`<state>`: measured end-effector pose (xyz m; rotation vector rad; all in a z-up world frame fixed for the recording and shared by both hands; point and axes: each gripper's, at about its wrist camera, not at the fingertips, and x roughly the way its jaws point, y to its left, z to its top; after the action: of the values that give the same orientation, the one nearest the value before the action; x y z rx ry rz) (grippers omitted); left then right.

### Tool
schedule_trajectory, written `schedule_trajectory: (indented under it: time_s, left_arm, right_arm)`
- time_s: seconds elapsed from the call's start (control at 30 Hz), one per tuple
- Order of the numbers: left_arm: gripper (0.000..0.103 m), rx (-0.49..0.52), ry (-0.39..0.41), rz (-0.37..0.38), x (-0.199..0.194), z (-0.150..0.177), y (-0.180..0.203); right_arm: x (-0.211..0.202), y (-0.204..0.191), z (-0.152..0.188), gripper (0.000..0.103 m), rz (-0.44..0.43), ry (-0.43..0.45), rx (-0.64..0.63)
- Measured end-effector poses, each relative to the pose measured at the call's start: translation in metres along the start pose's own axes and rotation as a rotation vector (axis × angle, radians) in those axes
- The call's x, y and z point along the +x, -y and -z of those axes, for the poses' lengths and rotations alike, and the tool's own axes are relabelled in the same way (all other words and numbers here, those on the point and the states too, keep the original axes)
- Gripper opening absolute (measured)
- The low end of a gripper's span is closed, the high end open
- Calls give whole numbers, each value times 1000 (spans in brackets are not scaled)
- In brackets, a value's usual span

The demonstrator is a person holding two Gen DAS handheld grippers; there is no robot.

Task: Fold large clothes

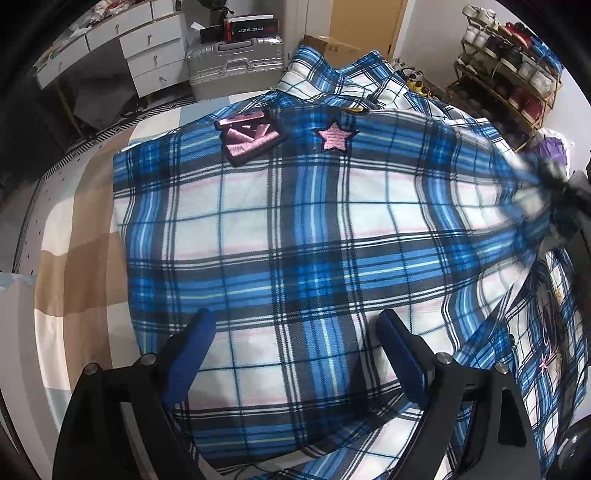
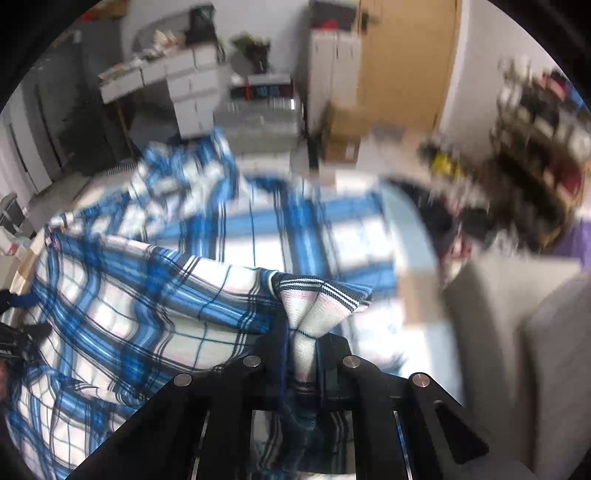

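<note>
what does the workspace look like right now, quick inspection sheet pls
surface: bed with a beige, white and pale blue checked sheet.
job's things: blue plaid shirt spread out, with a pink star patch and a pink rectangular patch.
clutter: nothing seen on the sheet.
grippers: left gripper open over the shirt; right gripper shut on a bunched corner of the shirt.
cables: nothing seen.
surroundings: silver suitcase, white drawer desk, shoe rack, wooden door.
</note>
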<state>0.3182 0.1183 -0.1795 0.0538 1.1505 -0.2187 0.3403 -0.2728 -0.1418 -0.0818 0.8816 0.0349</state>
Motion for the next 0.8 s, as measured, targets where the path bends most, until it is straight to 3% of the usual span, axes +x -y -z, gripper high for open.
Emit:
schedule_trajectory:
  time_s: [0.07,0.1,0.17,0.23,0.27,0.37,0.43,0.47,0.53,0.63,0.7,0.73,0.8]
  left_arm:
    - [86,-5,-2,7,-2,1,-1]
    - [86,-4,-5,7,-3,-1,0]
    - [86,-7,9,1,-12,-5,-2]
    - [86,-9,39,19,-25,-11,-2]
    - [86,-3,57,25,-32,-18,0]
    - [86,16,104,8,-41,-39,8]
    - [86,28,114,7,-35,-58,17]
    - [86,33,111,-3,-29,-65,18]
    - [86,24,81,-46,-6,-80,20]
    - [86,-10,-55,-75,35,-85,15]
    - [90,-29,-108,-91,52,-83,12]
    - [91,-45,-72,-84,52,-82,9]
    - [94,-52,-73,-91,55,-80,4]
  right_arm:
    - [6,4,-11,11,3,3,0]
    - [17,3,-13,13,45,-23,-20]
    - [45,3,-9,18,113,-110,-54]
    - [66,5,2,32,138,-204,-63]
    - [69,7,4,33,141,-221,-61]
    - [45,7,8,48,227,-151,-66]
    - [24,-6,5,73,380,-56,-130]
    - [15,-16,3,75,402,-4,-171]
    - [2,-37,-2,77,276,44,-217]
    - [12,-56,-1,78,78,-16,-197]
    - [32,-64,6,78,40,-67,-190]
    - [44,-66,8,78,38,-88,-188]
    - [70,-64,16,78,17,-162,-195]
